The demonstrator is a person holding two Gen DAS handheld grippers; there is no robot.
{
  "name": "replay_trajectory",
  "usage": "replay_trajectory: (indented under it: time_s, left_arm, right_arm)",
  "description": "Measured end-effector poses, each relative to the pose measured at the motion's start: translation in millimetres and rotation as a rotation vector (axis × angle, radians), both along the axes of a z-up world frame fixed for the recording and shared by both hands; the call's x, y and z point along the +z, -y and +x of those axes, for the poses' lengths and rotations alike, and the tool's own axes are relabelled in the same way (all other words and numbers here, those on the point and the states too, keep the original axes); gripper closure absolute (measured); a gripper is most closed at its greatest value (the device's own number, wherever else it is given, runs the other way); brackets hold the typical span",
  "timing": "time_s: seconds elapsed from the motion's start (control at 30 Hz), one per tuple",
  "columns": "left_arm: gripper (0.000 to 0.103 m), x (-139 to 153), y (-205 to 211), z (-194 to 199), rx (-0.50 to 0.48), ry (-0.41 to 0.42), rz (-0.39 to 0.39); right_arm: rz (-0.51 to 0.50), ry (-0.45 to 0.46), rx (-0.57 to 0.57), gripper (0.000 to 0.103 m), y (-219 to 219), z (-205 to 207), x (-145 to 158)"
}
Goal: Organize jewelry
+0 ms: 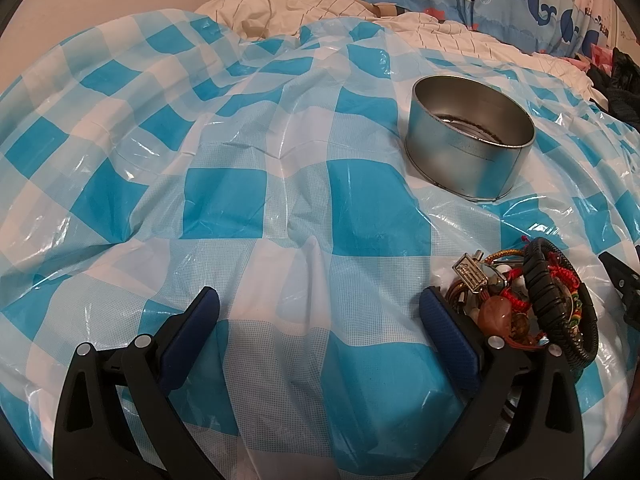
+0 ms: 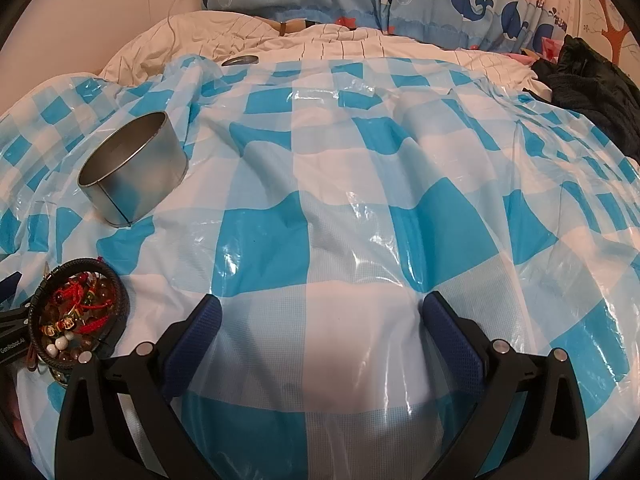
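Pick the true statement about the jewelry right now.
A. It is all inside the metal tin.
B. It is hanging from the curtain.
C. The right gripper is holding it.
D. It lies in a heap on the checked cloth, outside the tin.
D: the jewelry is heaped on the checked cloth, apart from the tin, and both grippers are open and hold nothing.

Jewelry pile (image 1: 532, 304): lower part hidden behind my left finger (image 1: 452, 340).
Tin (image 2: 134, 168): floor unseen from my right camera.
Individual beads: too small to identify.
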State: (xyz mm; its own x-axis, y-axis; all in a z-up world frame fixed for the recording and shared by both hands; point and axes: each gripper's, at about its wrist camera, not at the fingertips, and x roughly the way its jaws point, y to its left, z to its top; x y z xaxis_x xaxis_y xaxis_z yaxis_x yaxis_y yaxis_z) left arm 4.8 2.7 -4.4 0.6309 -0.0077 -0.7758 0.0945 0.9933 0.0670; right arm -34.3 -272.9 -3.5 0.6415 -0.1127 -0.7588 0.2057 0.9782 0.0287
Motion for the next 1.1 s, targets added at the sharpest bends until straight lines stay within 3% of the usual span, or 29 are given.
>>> replay_trajectory:
  time_s: [1.1]
  left_arm:
    - [0.007,0.1,1.0,0.1,0.000,0.000,0.005]
  right_arm:
    - [-0.016,-0.006,-0.002,0.006,-1.9,-1.7,-0.7]
